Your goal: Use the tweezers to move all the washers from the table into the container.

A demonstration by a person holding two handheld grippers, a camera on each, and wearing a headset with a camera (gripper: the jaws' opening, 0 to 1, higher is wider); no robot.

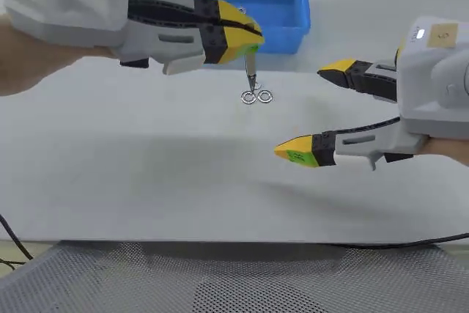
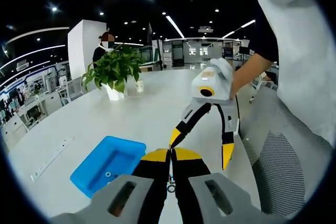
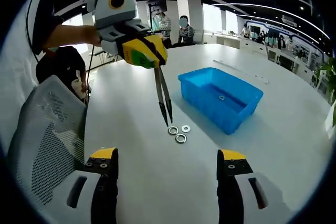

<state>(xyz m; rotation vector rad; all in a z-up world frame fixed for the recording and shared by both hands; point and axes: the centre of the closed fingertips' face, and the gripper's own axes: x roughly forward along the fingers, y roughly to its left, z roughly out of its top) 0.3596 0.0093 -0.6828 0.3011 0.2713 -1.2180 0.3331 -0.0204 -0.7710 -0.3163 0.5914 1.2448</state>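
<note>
My left gripper (image 1: 253, 34), upper left, clamps tweezers (image 1: 250, 70), tips just beside washers (image 1: 256, 97); right gripper (image 1: 302, 111) gapes wide at right.

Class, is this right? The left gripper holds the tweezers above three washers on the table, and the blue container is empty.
Not quite: the blue container is not empty. The right gripper view shows one washer lying in it. The left gripper does hold the tweezers above three washers on the table.
</note>
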